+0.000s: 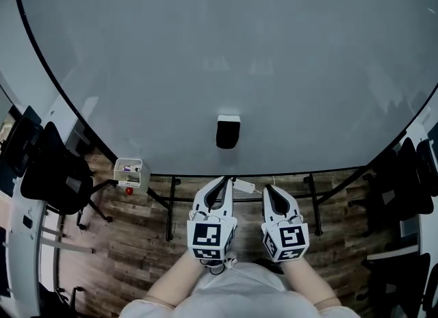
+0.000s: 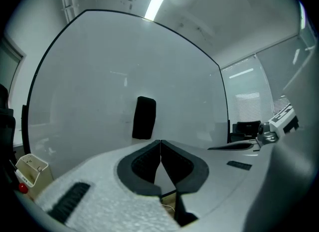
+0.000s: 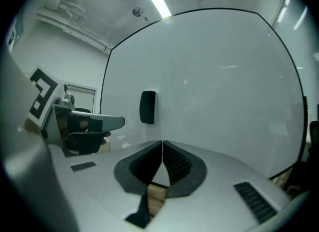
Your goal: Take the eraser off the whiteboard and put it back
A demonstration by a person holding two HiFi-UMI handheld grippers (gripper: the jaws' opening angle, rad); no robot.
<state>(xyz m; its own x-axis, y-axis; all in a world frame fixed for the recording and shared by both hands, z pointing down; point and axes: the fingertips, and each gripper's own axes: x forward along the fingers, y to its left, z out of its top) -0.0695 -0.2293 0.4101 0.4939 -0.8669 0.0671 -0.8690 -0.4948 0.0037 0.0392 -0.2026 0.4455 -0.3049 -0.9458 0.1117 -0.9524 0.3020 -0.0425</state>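
A black eraser (image 1: pixel 228 132) with a white top sticks to the large whiteboard (image 1: pixel 226 43), low and near the middle. It shows as a dark upright block (image 2: pixel 144 117) in the left gripper view and further off, to the left (image 3: pixel 147 107), in the right gripper view. My left gripper (image 1: pixel 225 182) hangs below the eraser, apart from it, jaws shut with nothing between them (image 2: pixel 160 141). My right gripper (image 1: pixel 268 190) is beside it to the right, also shut and empty (image 3: pixel 162 142). Both point level at the board.
A small white tray (image 1: pixel 128 171) with markers and a red knob hangs at the board's lower left. The board's black stand legs (image 1: pixel 171 204) rest on wood flooring. Black office chairs (image 1: pixel 51 173) stand at the left and at the right (image 1: pixel 404 173).
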